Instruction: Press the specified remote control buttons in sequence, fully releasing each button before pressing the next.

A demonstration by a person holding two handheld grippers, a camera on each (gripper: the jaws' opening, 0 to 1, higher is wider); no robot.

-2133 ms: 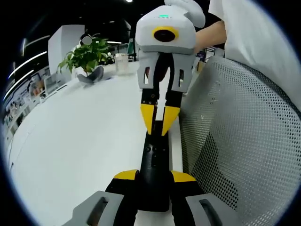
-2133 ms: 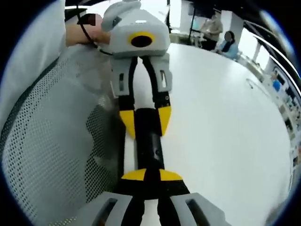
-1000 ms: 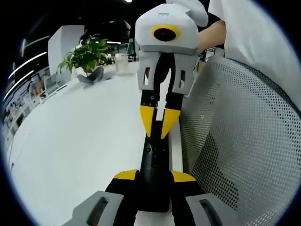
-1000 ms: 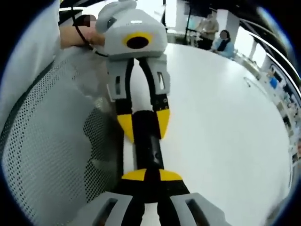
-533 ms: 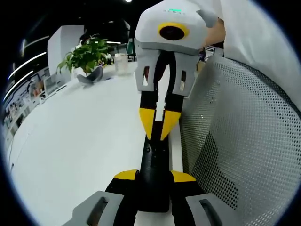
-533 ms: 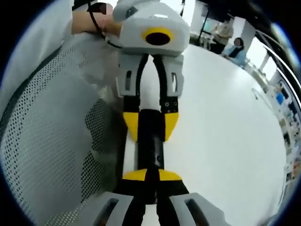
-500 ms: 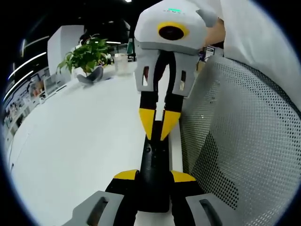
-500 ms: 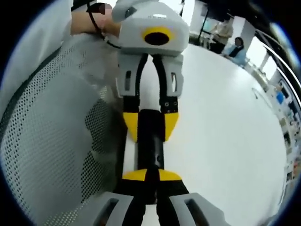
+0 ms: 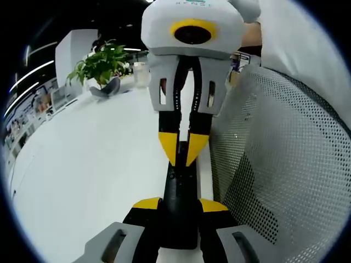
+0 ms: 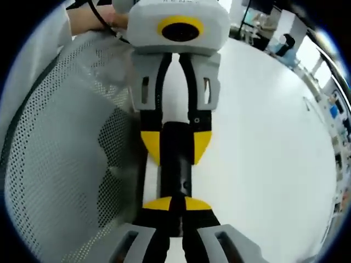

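Observation:
A slim black remote control [image 9: 179, 189] lies lengthwise between my left gripper's [image 9: 179, 205] yellow-tipped jaws, which are shut on its sides. My right gripper [image 9: 181, 149] comes down from the top of the left gripper view, shut, its yellow tips together on the remote's upper face. In the right gripper view the remote [image 10: 175, 164] runs up from my right gripper [image 10: 176, 204], whose tips meet over it. Facing it, the left gripper [image 10: 175, 143] clamps the remote's far part. The buttons are too dark to make out.
A white table [image 9: 93, 164] spreads under the remote. A grey mesh chair back [image 9: 274, 164] stands close beside it, also seen as mesh [image 10: 66, 142]. A potted plant [image 9: 101, 64] and a cup [image 9: 141, 72] sit far back. Seated people [image 10: 282, 44] are far off.
The two grippers have drawn closer together; each looms larger in the other's view. The right gripper's shut tips have slid along the remote toward the left jaws. The remote stays clamped.

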